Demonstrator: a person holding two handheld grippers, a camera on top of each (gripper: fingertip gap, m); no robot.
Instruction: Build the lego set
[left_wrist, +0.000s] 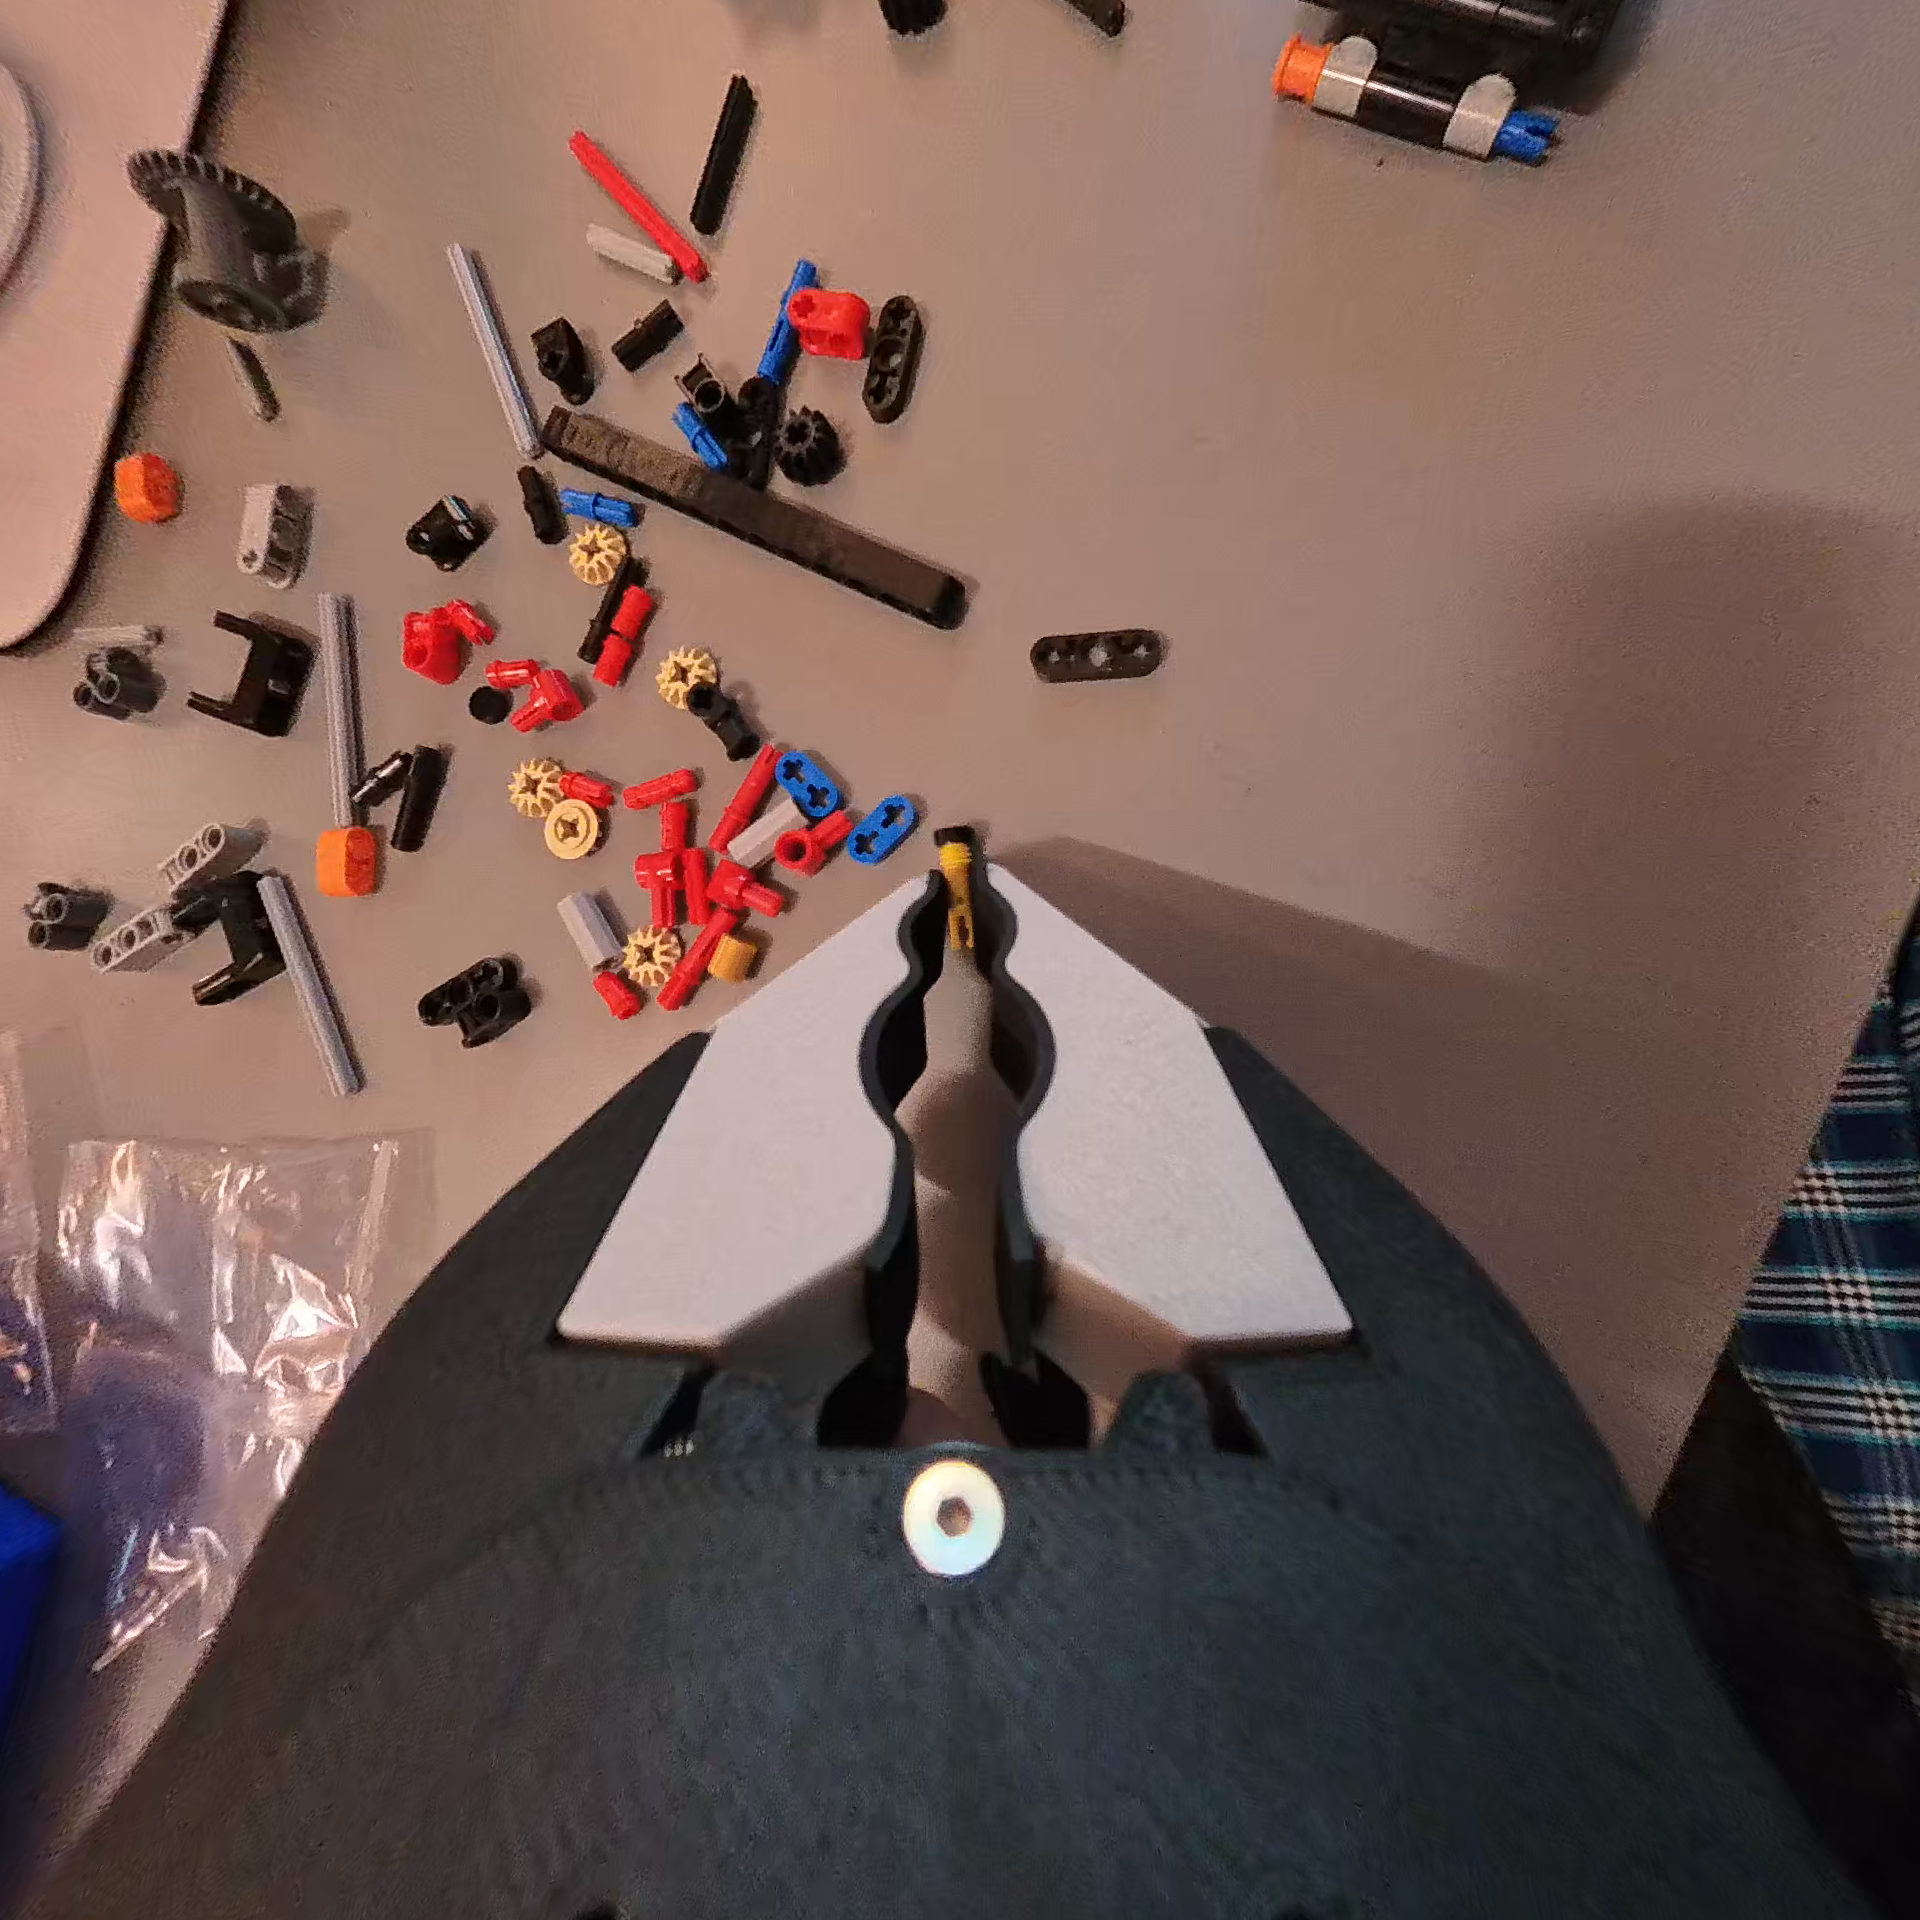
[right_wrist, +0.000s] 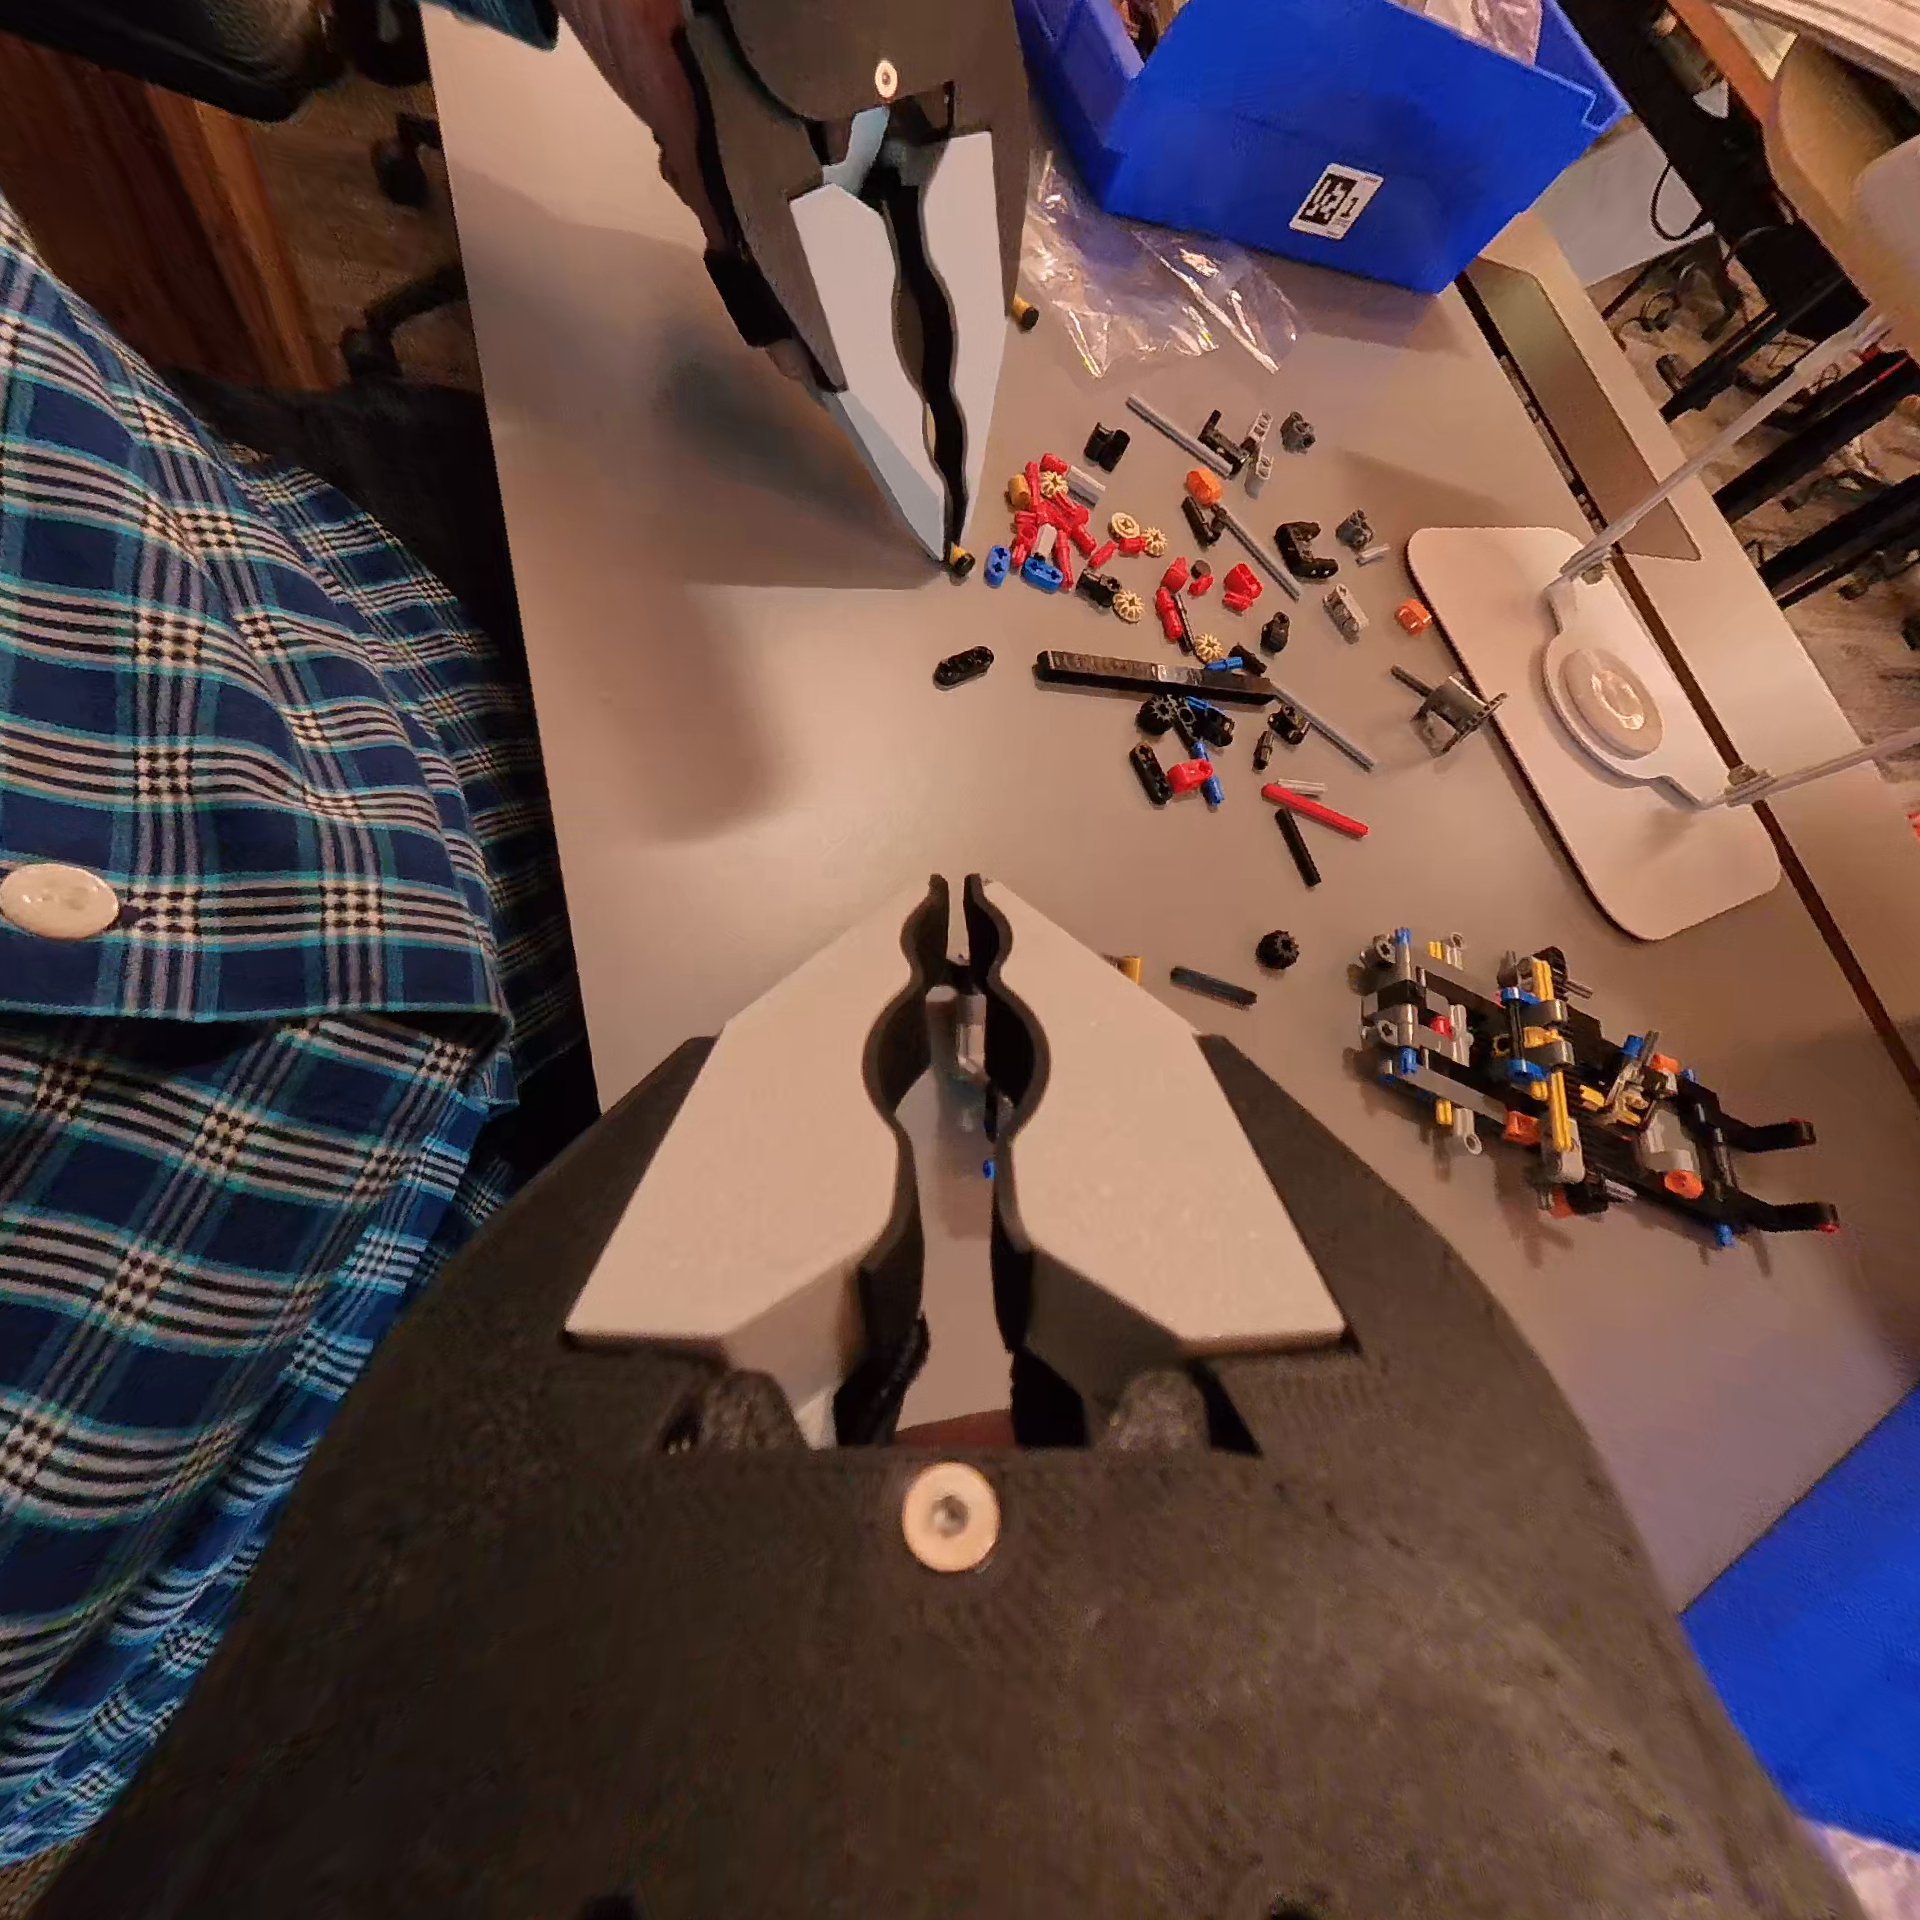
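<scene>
- We have the left gripper with its jaws clamped on a small yellow pin, whose black tip touches the tabletop.
- Our right gripper has its jaws nearly together around a small grey-and-black part deeper in the gap.
- Loose lego pieces lie scattered just beside the left jaws.
- The half-built lego chassis sits well to the right, near a blue bin.
</scene>
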